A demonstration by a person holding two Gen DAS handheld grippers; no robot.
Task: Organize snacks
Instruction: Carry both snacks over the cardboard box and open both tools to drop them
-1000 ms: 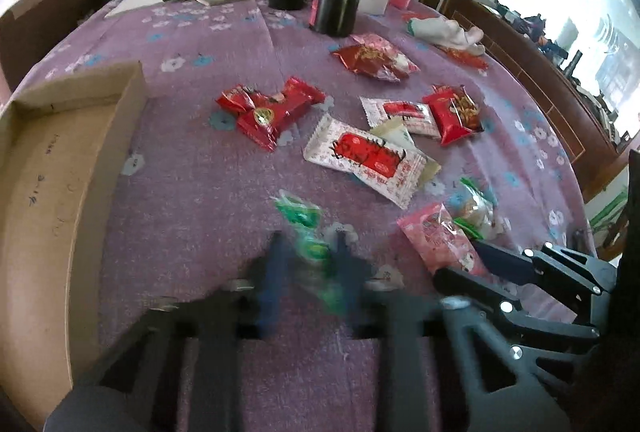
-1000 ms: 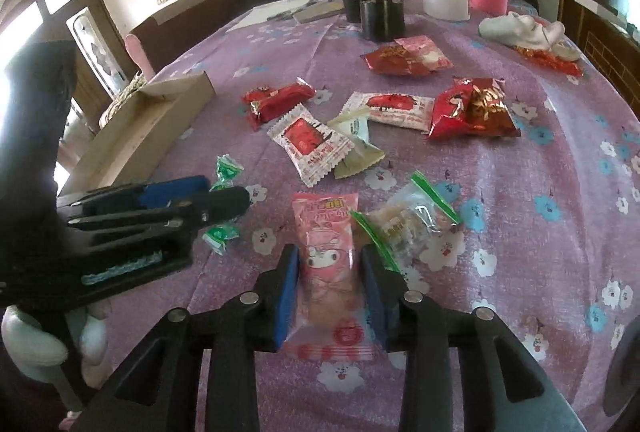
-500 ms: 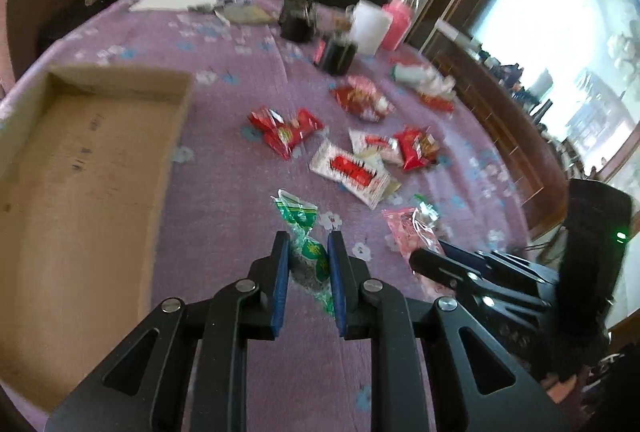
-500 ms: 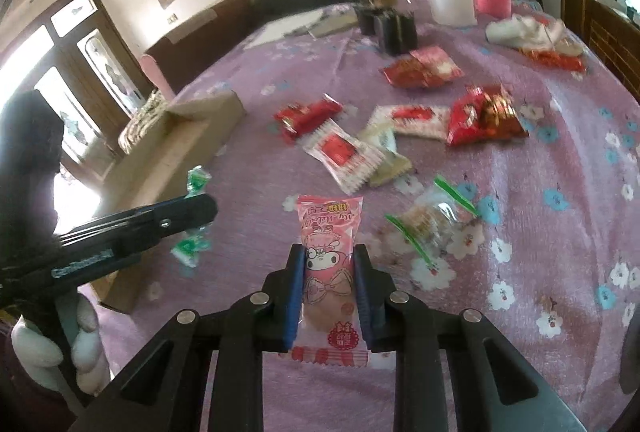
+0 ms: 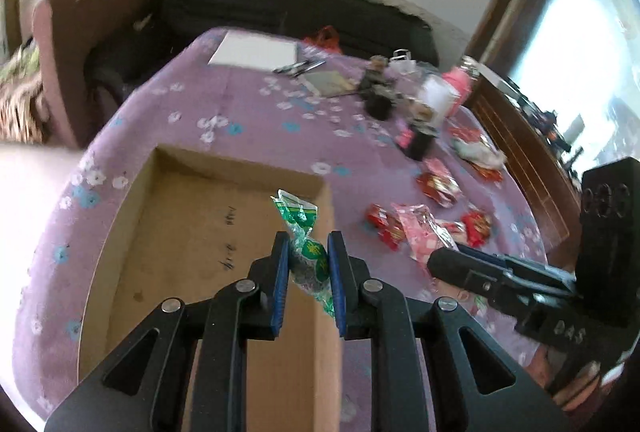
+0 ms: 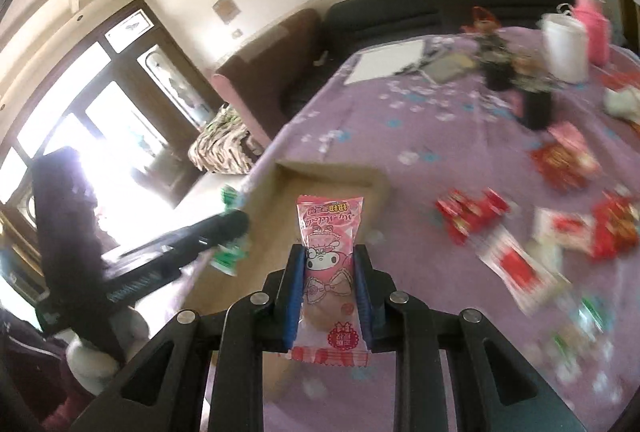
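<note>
In the left wrist view, the left gripper (image 5: 307, 272) is pinching a green candy packet (image 5: 306, 252) between its two blue pads, which press on its sides. It holds the packet up in the air over the cardboard box (image 5: 192, 232), with nothing under it but the box floor. I think that is because the box is where the snacks should go, so the packet is lined up to be dropped in. The box looks bare inside, apart from some small pen marks. The green packet is see-through and crinkly, with a twisted end sticking up and a round green label in the middle. The box sits on a purple flowered tablecloth (image 5: 256, 124), and more red snack packets (image 5: 436, 184) lie on the cloth off to the right, well away from the box. The right gripper (image 5: 444, 264) pokes in from that side with something pink at its tip. In the right wrist view, the right gripper (image 6: 329, 296) is squeezing a pink snack packet (image 6: 329, 252) from both sides, and the packet stands straight up between the pads. It hangs in the air near the box's corner, not over the middle, so I guess it needs to go a bit further before letting go. The pink packet is long and flat, with a cartoon face, a bow and zigzag ends. The left gripper (image 6: 232, 224) shows at the left, with green wrapper at its tip.
</note>
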